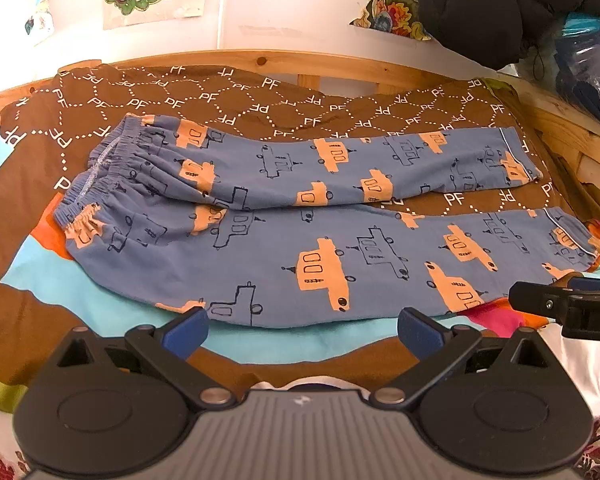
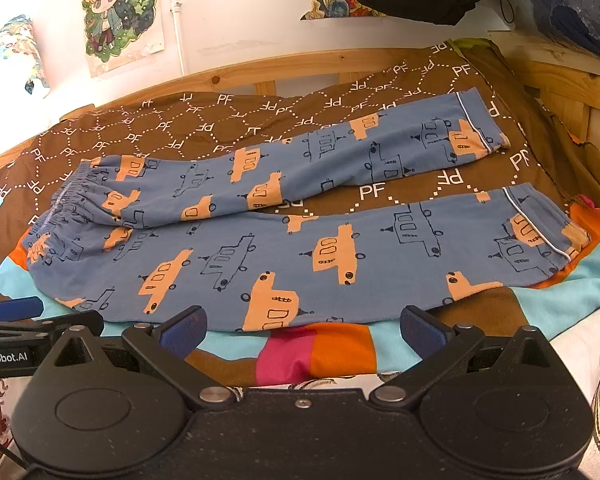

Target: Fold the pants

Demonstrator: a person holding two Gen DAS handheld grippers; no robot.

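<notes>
Pants (image 1: 300, 240) in blue cloth printed with orange vehicles lie spread flat just beyond both sets of jaws, waistband (image 1: 100, 184) off to the jaws' left and the two cuffs off to their right, on a brown blanket (image 1: 260, 96) lettered "PF". The legs are parted in a narrow V with blanket showing between them, which reads as the laid-out starting pose: nothing is folded yet, and bringing one leg over the other looks like the first step. The left gripper (image 1: 300, 330) hangs with its jaws wide apart and empty, its blue fingertips (image 1: 188, 330) just short of the near leg's hem edge, roughly mid-thigh; the right gripper (image 2: 300, 328) is likewise spread and empty, fronting the same edge nearer the knee. Placed so, side by side along the near leg, they seem set to pinch that edge at two spots and carry it across to the far leg (image 2: 340, 148). The left view alone shows the right gripper's finger poking in from the right near the near cuff (image 1: 572, 236), and a dark bundle of clothing (image 1: 500, 8) beyond the wooden bed frame (image 1: 300, 60). The right view alone shows the left gripper's arm (image 2: 32, 328) at the left edge and the poster (image 2: 120, 8) on the wall.
</notes>
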